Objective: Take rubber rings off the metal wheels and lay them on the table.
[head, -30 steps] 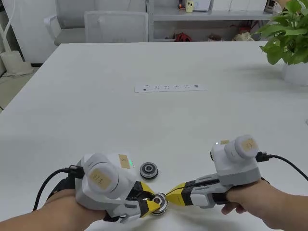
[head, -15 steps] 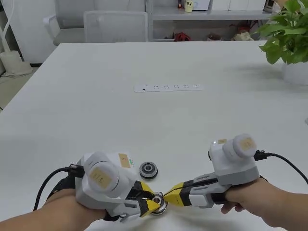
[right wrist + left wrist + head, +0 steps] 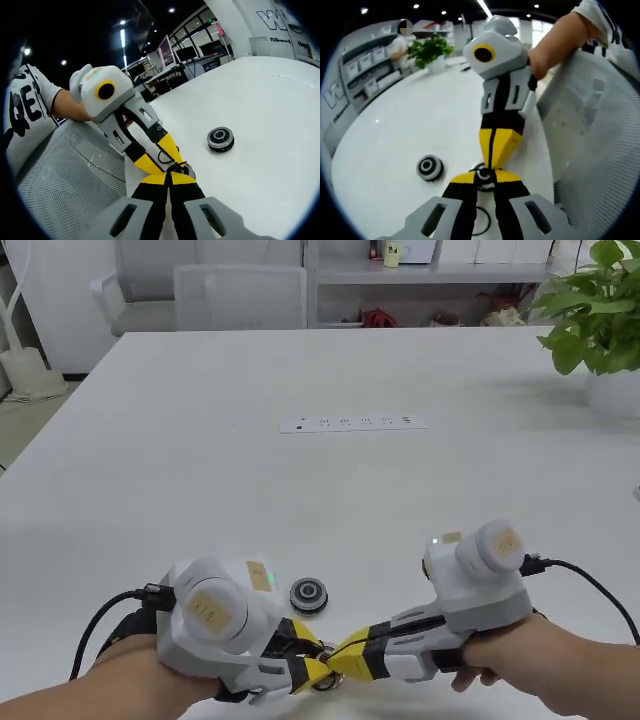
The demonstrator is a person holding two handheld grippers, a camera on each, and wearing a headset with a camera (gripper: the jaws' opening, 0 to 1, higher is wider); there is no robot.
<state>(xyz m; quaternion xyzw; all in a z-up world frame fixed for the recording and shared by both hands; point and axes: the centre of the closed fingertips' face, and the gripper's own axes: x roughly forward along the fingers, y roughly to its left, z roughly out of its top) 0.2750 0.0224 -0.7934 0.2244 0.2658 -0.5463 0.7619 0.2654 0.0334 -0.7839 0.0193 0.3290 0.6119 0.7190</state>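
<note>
My left gripper (image 3: 312, 672) is shut on a small metal wheel (image 3: 485, 174) just above the table's near edge. My right gripper (image 3: 338, 665) meets it tip to tip, its jaws pressed together at the wheel's rim, apparently on the thin black rubber ring (image 3: 172, 161). In the left gripper view the right gripper (image 3: 495, 150) comes down from above onto the wheel. A thin black loop (image 3: 489, 220) shows under the left jaws. A second wheel (image 3: 308, 595) with its black ring on lies flat on the table, a little beyond the grippers; I also see that wheel (image 3: 220, 139) from the right gripper.
The white table (image 3: 350, 490) stretches away with a white power strip (image 3: 352, 423) at its middle. A potted plant (image 3: 600, 310) stands at the far right corner. A mesh chair back (image 3: 590, 125) is close behind the near edge.
My right gripper has moved left and closed the gap, so its tips now meet the left gripper's and cover the held wheel. The loose wheel has stayed put.
</note>
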